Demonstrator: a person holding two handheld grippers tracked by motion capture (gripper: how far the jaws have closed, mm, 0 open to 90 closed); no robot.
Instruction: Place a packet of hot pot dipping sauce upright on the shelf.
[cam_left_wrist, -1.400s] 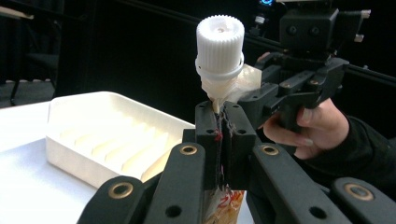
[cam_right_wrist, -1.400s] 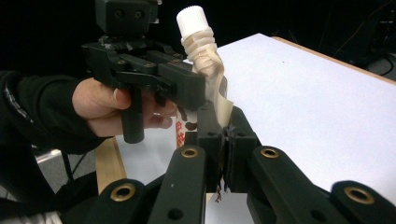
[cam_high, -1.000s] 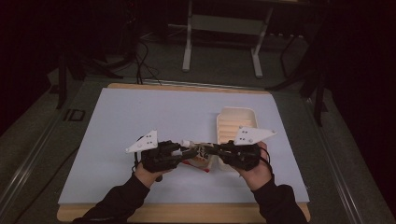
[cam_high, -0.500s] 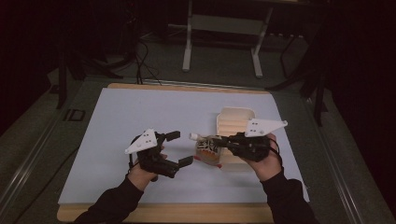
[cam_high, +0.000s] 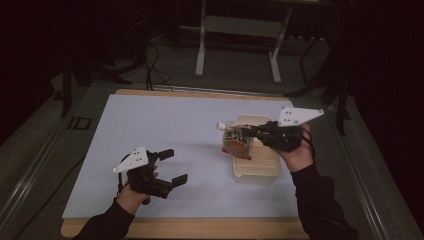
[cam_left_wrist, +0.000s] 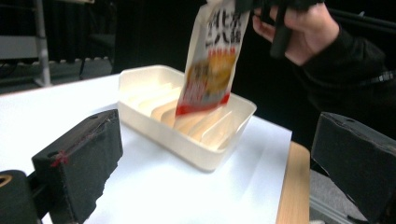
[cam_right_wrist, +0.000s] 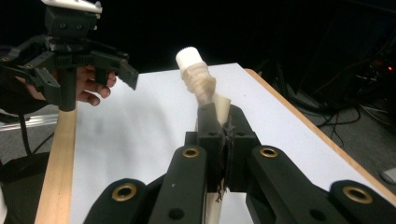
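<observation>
We see a dark room with a metal stand at the back and, in front of it, a wooden table covered by a pale sheet. On the right part of the sheet sits a cream ribbed tray.

The right gripper is clenched on the top edge of a printed pouch. In the right gripper view its jaws press flat together on the pouch's upper seam, beside the white screw cap. The pouch hangs tilted, its lower end over the tray's left edge; from the left gripper view its red bottom edge sits at the tray's ribs, though we cannot tell whether it touches them.

The left gripper is low over the sheet near the front edge, well apart from the tray and pouch. Its jaws have just been opening and now stand wide apart with nothing between them; both black pads frame the tray in its own view.
</observation>
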